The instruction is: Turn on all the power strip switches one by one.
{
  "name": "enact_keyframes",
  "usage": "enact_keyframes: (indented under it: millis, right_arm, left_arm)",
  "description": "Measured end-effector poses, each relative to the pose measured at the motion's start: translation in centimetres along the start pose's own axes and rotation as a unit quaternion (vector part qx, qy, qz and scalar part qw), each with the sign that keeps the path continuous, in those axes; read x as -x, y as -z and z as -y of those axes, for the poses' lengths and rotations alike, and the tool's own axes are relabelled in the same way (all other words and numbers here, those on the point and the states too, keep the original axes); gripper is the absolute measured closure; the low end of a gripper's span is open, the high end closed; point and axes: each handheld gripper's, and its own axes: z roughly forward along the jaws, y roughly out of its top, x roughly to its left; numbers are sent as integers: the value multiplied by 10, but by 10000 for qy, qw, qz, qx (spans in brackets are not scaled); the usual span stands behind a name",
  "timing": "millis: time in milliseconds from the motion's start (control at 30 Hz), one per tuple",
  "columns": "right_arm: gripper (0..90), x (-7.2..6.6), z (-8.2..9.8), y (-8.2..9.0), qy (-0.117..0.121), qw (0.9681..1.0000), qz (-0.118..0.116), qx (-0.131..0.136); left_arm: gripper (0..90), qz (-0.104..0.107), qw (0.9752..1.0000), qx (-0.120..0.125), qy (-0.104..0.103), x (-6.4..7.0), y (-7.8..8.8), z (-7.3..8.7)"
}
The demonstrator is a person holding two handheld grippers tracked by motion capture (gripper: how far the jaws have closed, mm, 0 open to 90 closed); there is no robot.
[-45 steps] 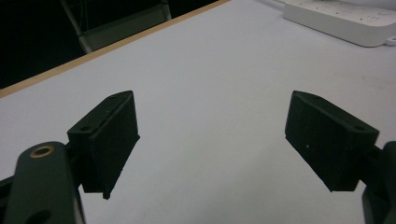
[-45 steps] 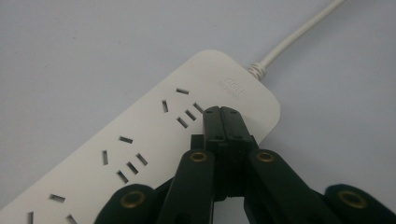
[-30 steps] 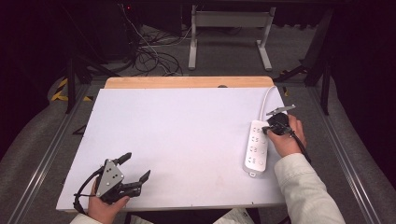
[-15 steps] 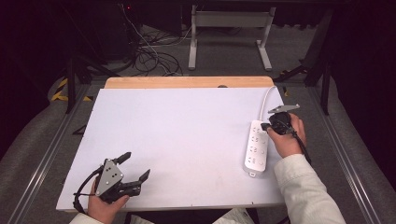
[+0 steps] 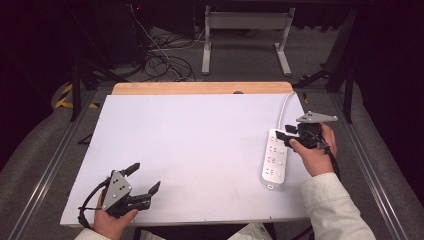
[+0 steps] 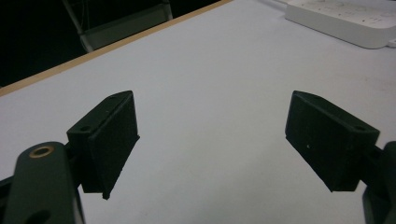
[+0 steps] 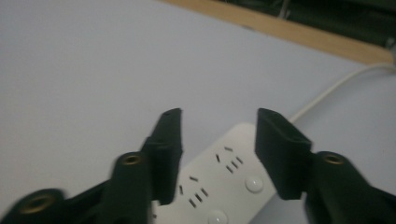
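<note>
— Where's the power strip?
— Flat near the bench's right edge, its cord running back. The right tool hovers above its far end, jaws just opened, nothing between them.
— How will it handle?
— Probably light, rigid, smooth plastic — grip across its narrow width. The left tool rests well left of the strip, jaws apart.

— Any words, brands or numbers you can read here?

— None. The white power strip, at about three o'clock on the table, shows only socket slots and round buttons, no lettering.

— Any signs?

— Only yellow-and-black hazard stripes on the floor at ten o'clock; no text on them.
</note>
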Motion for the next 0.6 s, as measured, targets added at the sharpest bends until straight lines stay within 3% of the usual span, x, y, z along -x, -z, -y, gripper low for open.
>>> enact_keyframes:
  millis: [100,200,333,433,500,600]
  right_arm:
    - [319,-13,2,13,103,9986,-238,471]
    - [275,-26,9,26,209,9960,-484,718]
    - [245,-38,24,41,273,9909,-745,1089]
    - [222,-45,40,48,157,9853,-977,1390]
    - [216,-51,52,49,129,9826,-1089,1498]
    - [216,-59,71,45,210,9816,-1184,1484]
  left_arm:
    - [176,8,10000,21,33,0,1,0]
    - [176,-5,10000,34,48,0,2,0]
    - [173,2,9999,56,117,-2,4,0]
    - [171,-38,9998,112,168,-5,6,0]
    - [170,-56,9998,112,174,-7,7,0]
    - [169,-93,9996,145,233,-10,9,0]
